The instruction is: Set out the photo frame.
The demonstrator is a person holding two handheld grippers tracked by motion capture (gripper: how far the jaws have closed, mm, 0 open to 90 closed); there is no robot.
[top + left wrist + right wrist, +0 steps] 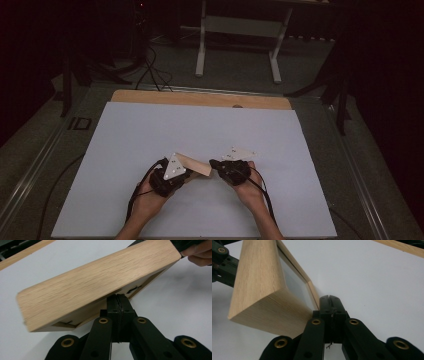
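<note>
A light wooden picture frame [192, 163] is tilted up off the white sheet [200, 125] between my two grippers. In the left gripper view the frame [100, 282] leans across the jaw tips. My left gripper [118, 298] is shut, its tips touching the frame's underside rim with nothing visible between them. In the right gripper view the frame [257, 277] stands on edge to the left, its glass side facing right. My right gripper [329, 298] is shut beside the frame's lower corner, tips bare against the sheet. In the high view the left gripper [187, 174] and right gripper [213, 163] meet the frame's two ends.
The white sheet covers a wooden tabletop whose bare strip [200, 98] runs along the far edge. Beyond it are a white table stand [237, 30] and cables [152, 70] on the floor. A hand [200, 256] shows at the frame's far corner.
</note>
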